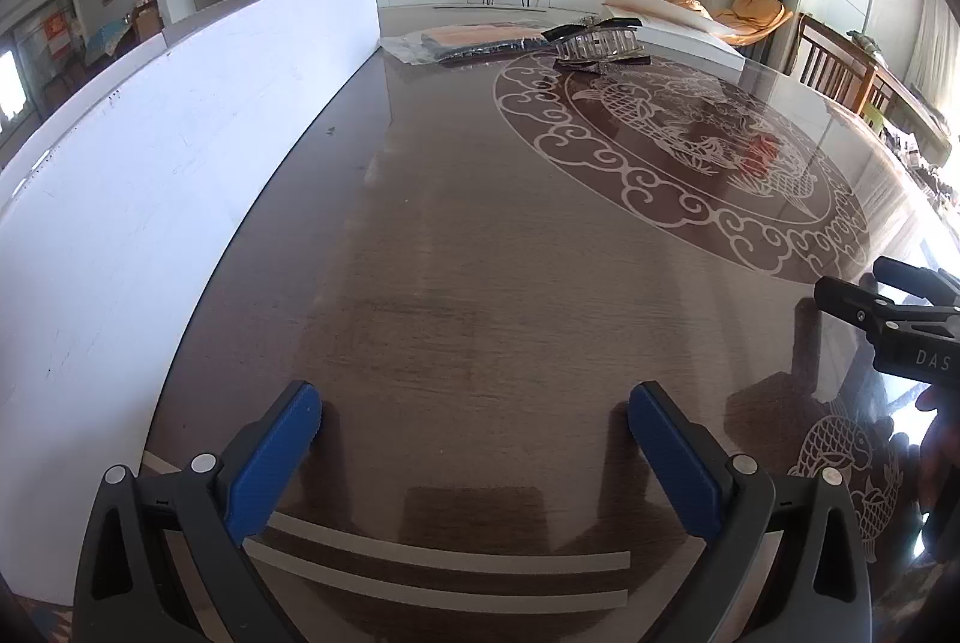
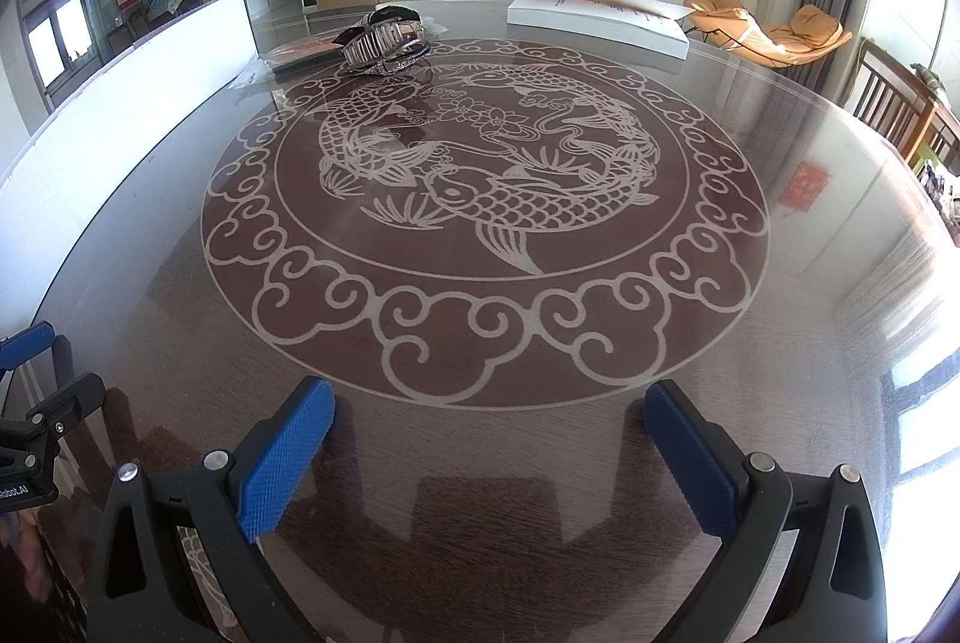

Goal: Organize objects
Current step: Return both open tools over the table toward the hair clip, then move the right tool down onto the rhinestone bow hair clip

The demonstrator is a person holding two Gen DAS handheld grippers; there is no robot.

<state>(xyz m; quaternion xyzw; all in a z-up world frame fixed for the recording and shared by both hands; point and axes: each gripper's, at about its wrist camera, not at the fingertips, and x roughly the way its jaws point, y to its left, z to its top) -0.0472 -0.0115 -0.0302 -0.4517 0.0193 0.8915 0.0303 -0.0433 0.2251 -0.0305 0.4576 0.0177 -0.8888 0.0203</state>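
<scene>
While both our left gripper (image 1: 474, 418) and right gripper (image 2: 489, 406) hover spread and empty, we should reach far across the table (image 2: 750, 343) toward the hair clips (image 2: 387, 40), approaching low.

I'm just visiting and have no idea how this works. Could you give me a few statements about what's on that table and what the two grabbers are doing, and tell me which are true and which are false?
1. Both grippers hold nothing. True: the left gripper and the right gripper are open over the bare table.
2. The pile of hair clips sits at the far side of the table. True.
3. The hair clips lie in the middle of the fish pattern. False: they are at its far left edge.
4. A flat plastic packet lies beside the clips. True.
5. The white board lies flat on the table. False: it stands upright along the left edge.
</scene>
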